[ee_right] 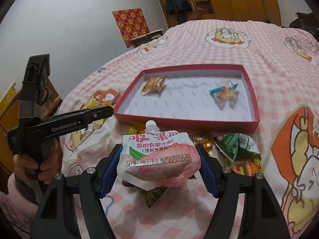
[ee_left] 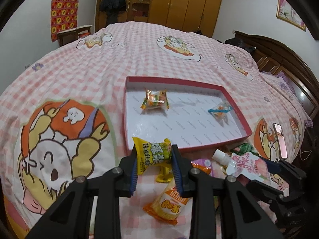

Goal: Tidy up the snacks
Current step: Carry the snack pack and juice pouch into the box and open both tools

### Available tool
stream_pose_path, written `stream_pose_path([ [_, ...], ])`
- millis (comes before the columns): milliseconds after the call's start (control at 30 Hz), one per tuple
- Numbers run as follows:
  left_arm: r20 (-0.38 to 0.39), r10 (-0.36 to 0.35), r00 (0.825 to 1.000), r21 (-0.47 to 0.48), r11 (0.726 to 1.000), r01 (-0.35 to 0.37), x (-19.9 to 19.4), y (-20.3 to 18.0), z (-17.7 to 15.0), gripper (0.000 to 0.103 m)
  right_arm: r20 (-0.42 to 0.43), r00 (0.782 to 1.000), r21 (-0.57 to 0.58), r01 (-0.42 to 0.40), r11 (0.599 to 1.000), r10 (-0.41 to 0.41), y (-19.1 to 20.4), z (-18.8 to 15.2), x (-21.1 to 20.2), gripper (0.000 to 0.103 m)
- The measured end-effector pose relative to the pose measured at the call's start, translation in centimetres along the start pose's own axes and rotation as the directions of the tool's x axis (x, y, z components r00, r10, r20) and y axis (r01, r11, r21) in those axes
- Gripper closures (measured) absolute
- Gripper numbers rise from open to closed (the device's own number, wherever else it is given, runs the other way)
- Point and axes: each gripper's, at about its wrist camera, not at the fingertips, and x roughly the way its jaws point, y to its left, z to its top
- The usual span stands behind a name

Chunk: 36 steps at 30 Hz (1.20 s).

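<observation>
Left wrist view: your left gripper (ee_left: 153,157) is clamped on a yellow snack packet (ee_left: 152,155), just short of the red tray (ee_left: 235,103).

Right wrist view: your right gripper (ee_right: 159,159) grips a pink jelly pouch (ee_right: 157,157), near the red tray's front wall.

Checked bed (ee_left: 139,55), wooden wardrobe (ee_left: 191,2), white walls (ee_right: 69,20)

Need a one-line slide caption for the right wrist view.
Right gripper clamps a pink peach jelly pouch above the checked bedspread, short of the red shallow box holding two small snacks.
</observation>
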Motion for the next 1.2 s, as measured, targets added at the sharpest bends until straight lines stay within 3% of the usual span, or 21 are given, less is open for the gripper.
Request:
stream_pose_path([
  [400,-0.014,-0.012,1.000,0.021,1.000,0.012,1.9,-0.9,1.7,0.072,0.014,1.000,-0.014,0.014,1.000,-0.014,-1.1,2.1,-0.9,0.030],
  [600,-0.026,-0.009,1.000,0.026,1.000,0.010,3.8,-1.2,2.5,0.072,0.025,0.998,-0.009,0.058,0.998,-0.058,-2.6,3.6,-0.8,0.030],
  [1200,-0.067,0.036,0.997,0.065,0.997,-0.032,8.4,-1.4,3.8,0.072,-0.021,0.988,0.049,0.151,0.987,-0.150,-6.9,5.9,3.4,0.030],
])
